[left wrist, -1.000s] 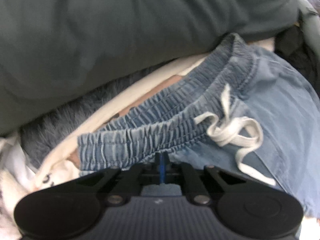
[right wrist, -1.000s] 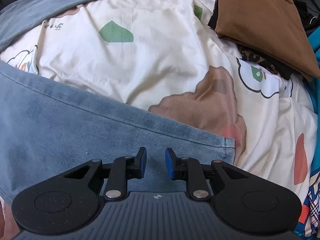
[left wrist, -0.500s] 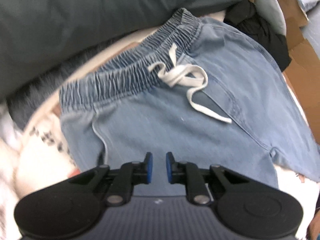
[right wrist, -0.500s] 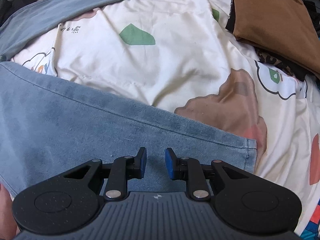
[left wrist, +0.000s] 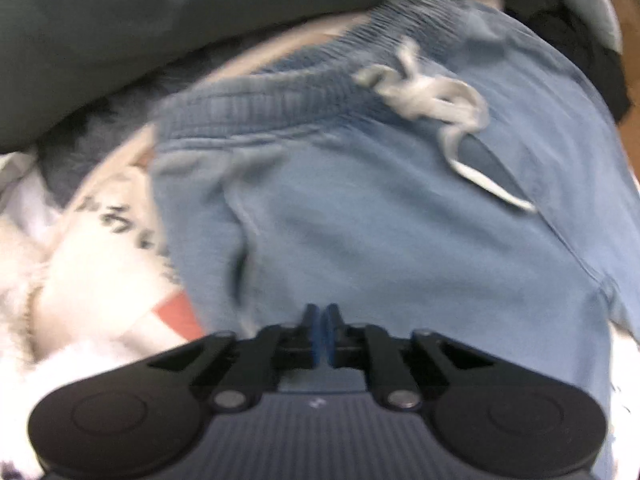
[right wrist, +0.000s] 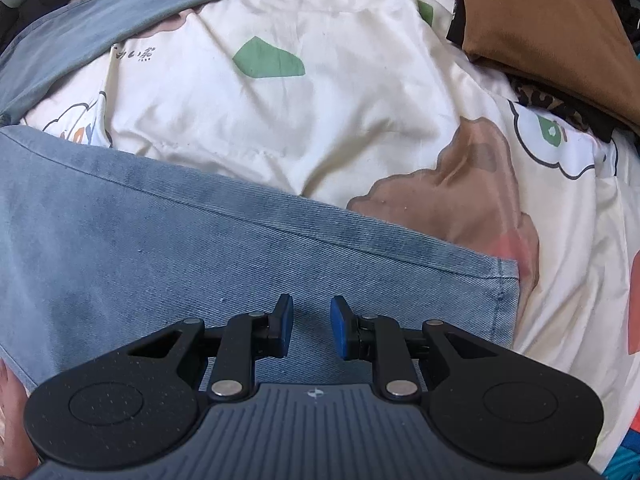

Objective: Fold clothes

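Observation:
Light blue jeans (left wrist: 360, 220) lie flat on the bed, elastic waistband (left wrist: 280, 96) and white drawstring (left wrist: 432, 92) toward the top of the blurred left wrist view. My left gripper (left wrist: 320, 336) hovers over the seat of the jeans below the waistband, its jaws closing until the pads meet; I see no cloth between them. In the right wrist view a jeans leg (right wrist: 160, 240) runs across to its hem (right wrist: 506, 300). My right gripper (right wrist: 312, 326) is open just above that leg near the hem, with nothing between its pads.
A cream duvet (right wrist: 320, 120) with cartoon prints lies under the jeans. A folded brown garment (right wrist: 540, 12) sits at the upper right, a grey-blue cloth (right wrist: 160, 0) along the top. A dark grey pillow (left wrist: 160, 12) and black clothing (left wrist: 580, 48) border the waistband.
The left gripper let go of the waistband, drew back over the jeans with jaws apart, then closed them. The right gripper stayed open and barely shifted over the leg.

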